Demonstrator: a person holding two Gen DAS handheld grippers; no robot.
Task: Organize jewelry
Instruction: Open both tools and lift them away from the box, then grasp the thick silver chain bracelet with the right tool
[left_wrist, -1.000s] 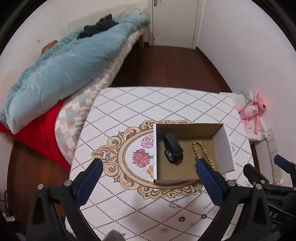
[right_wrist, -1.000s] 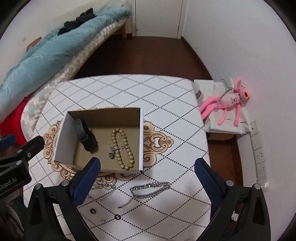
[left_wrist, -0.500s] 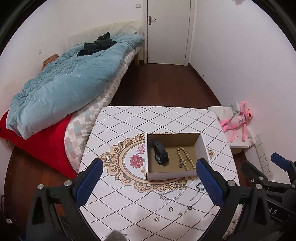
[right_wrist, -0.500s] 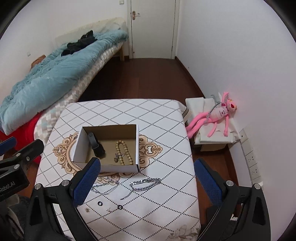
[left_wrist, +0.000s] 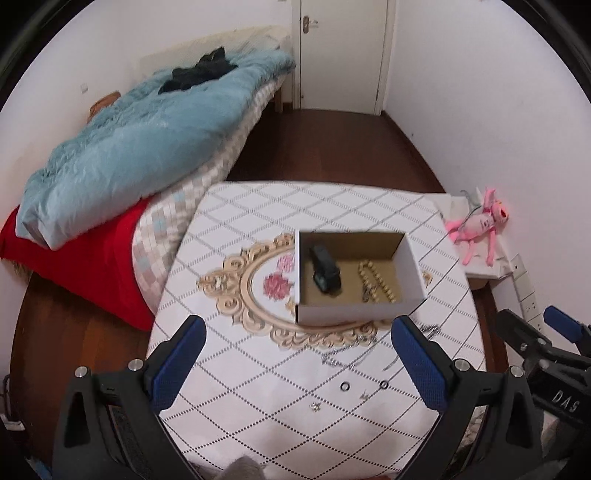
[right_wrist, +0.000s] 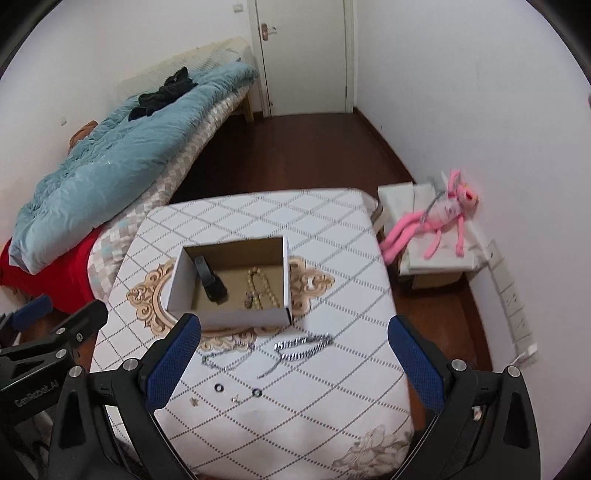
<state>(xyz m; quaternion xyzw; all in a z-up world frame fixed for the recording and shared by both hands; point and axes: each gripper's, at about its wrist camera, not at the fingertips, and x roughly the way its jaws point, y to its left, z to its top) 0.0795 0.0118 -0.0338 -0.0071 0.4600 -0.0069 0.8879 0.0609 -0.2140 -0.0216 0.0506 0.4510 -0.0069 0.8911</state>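
Note:
An open cardboard box (left_wrist: 351, 313) (right_wrist: 243, 318) stands on the patterned table (left_wrist: 258, 369) (right_wrist: 332, 258). Inside it lie a black watch (left_wrist: 325, 274) (right_wrist: 211, 283) and a beaded bracelet (left_wrist: 377, 281) (right_wrist: 263, 288). In front of the box the table holds a thick silver chain (right_wrist: 303, 345), a thin chain (right_wrist: 225, 355) (left_wrist: 341, 357), two small dark rings (right_wrist: 218, 387) (left_wrist: 344, 386) and tiny earrings (right_wrist: 194, 401) (left_wrist: 315, 406). My left gripper (left_wrist: 296, 332) and my right gripper (right_wrist: 293, 328) both hover open, above the table's near side, holding nothing.
A bed with a blue duvet (left_wrist: 147, 147) and a red blanket (left_wrist: 96, 266) borders the table's left side. A pink plush toy (right_wrist: 439, 218) lies on a white stand by the right wall. Dark wood floor (left_wrist: 332, 147) runs to a shut door (left_wrist: 341, 51).
Both grippers have drawn back and up from the box, so it looks smaller and the door has come into view. Nothing on the table has moved.

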